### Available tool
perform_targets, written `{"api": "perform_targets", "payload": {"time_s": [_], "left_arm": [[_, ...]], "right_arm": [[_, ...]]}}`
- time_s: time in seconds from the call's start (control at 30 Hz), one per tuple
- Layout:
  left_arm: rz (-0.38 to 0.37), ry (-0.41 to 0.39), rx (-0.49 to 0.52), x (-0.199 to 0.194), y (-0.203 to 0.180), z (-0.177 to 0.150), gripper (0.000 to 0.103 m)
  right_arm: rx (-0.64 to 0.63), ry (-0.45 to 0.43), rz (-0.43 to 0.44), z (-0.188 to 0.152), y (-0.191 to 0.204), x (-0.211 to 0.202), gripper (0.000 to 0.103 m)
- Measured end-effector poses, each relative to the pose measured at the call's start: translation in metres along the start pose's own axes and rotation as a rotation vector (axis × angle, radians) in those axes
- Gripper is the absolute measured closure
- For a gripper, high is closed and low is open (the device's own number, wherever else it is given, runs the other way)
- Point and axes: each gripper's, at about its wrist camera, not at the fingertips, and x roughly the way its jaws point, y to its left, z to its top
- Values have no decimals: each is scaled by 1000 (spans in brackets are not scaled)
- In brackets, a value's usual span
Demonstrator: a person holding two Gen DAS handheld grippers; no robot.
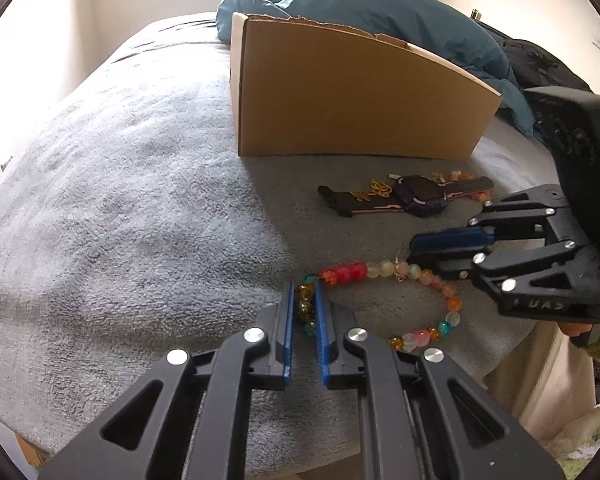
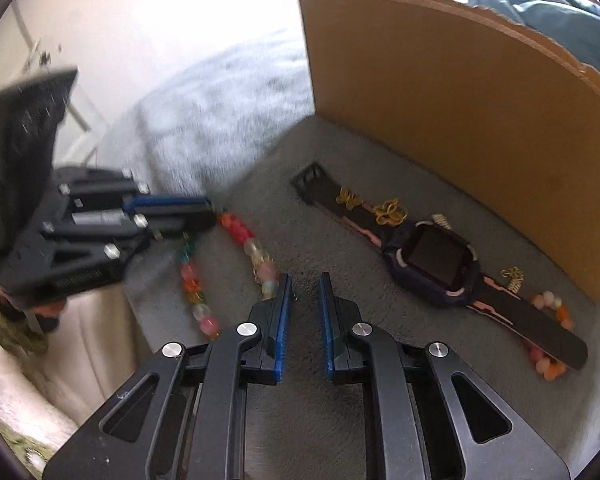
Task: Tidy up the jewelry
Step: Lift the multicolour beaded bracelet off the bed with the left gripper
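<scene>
A bracelet of coloured beads lies in a loop on the grey blanket. My left gripper is shut on its teal and amber beads. The right wrist view shows that gripper, blurred, at the bracelet's far end. My right gripper hangs over the blanket with a narrow gap between its pads and only blanket showing there. The beads lie just outside its left finger. From the left wrist view, the right gripper sits by the bracelet's gold charm.
A dark watch with a pink-edged strap lies before an open cardboard box. Gold charms rest on the strap, and a pink and orange bead bracelet lies under it. A blue duvet is heaped behind the box.
</scene>
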Motion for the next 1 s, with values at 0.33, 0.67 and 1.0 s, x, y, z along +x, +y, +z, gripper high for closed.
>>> {"api": "perform_targets", "payload": {"time_s": [0.33, 0.67, 1.0], "left_arm": [[31, -20, -32, -6, 13, -2, 94], [27, -30, -83, -10, 32, -3, 94], [32, -33, -90, -9, 32, -5, 94]], "right_arm": [[-52, 38, -137, -3, 8, 8, 98], [79, 15, -166, -11, -4, -6, 97], [234, -58, 70, 0, 13, -6, 69]]}}
